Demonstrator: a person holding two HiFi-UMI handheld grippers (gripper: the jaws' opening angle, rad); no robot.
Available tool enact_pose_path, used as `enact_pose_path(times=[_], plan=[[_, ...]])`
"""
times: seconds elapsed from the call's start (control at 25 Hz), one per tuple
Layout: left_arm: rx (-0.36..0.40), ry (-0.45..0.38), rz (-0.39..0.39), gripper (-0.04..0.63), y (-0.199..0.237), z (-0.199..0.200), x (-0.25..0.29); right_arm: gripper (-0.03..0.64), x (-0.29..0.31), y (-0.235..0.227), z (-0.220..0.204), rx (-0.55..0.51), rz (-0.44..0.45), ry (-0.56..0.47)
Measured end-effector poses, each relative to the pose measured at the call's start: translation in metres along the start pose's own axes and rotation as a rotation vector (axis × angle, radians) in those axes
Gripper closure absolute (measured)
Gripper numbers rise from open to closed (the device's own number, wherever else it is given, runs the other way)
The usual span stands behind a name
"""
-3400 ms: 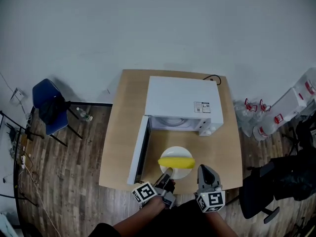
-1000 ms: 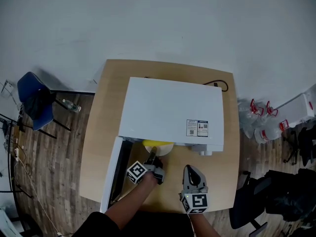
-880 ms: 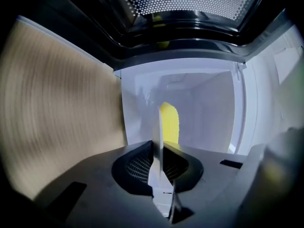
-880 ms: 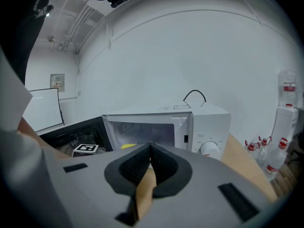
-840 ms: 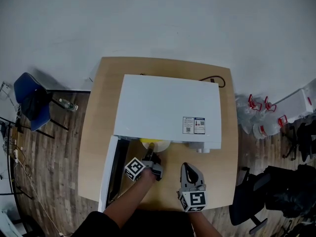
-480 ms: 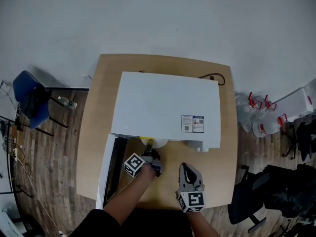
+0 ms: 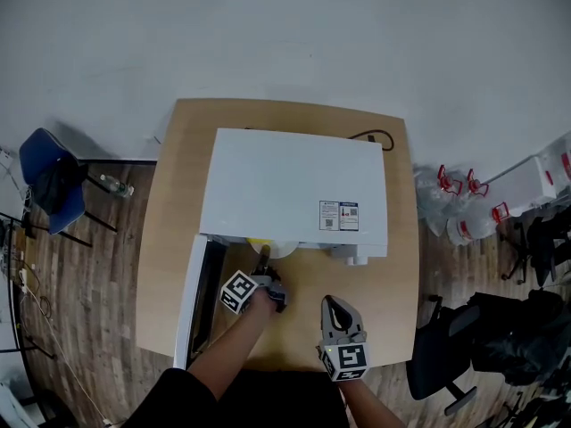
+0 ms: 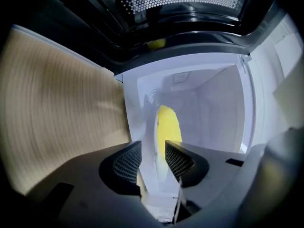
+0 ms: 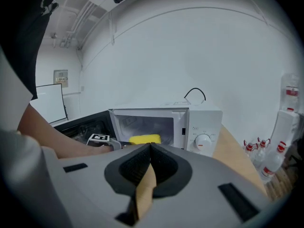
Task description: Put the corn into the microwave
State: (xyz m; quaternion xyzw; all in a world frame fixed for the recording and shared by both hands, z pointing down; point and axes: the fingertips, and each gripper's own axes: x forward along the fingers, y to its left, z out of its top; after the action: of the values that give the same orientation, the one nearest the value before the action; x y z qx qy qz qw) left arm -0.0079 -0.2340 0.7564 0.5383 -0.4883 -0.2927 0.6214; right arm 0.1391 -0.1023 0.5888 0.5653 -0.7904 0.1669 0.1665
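Yellow corn (image 8: pixel 169 126) in microwave (image 7: pixel 294 185) | left tongs (image 8: pixel 152 147) just opened, plate (image 8: pixel 156 136) rim between

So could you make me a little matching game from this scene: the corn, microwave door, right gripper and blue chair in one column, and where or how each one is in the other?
1. corn
2. microwave door
3. right gripper
4. blue chair

A. beside the table
B. swung open
C. inside the microwave
D. shut, holding nothing

Pairs: 1-C, 2-B, 3-D, 4-A.
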Motion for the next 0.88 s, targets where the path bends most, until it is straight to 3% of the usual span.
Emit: enact_pose_path(times=[0.28,0.32,0.4,0.52,0.68,0.88], plan=[[0.006,0.053,0.019,0.469,-0.003,-0.019,-0.018,0.557,-0.009,0.009,0.003,0.015,-0.004,-0.02],[0.028,0.058,0.034,0.531,-0.003,-0.019,-0.019,0.557,-0.009,0.012,0.004,0.014,-0.002,-0.023],[0.046,0.06,0.053,0.561,-0.004,-0.021,-0.019,0.557,-0.012,0.017,0.007,-0.003,0.002,-0.031],[0.015,0.059,0.051,0.565,-0.004,-0.021,-0.015,0.557,-0.018,0.024,0.009,-0.041,0.005,-0.041],[-0.089,0.035,0.045,0.569,-0.004,-0.019,-0.006,0.557,-0.023,0.019,0.003,-0.028,-0.015,-0.027],[-0.093,0.023,0.056,0.569,-0.006,-0.014,0.009,0.557,-0.025,0.013,-0.001,-0.026,-0.024,-0.018]])
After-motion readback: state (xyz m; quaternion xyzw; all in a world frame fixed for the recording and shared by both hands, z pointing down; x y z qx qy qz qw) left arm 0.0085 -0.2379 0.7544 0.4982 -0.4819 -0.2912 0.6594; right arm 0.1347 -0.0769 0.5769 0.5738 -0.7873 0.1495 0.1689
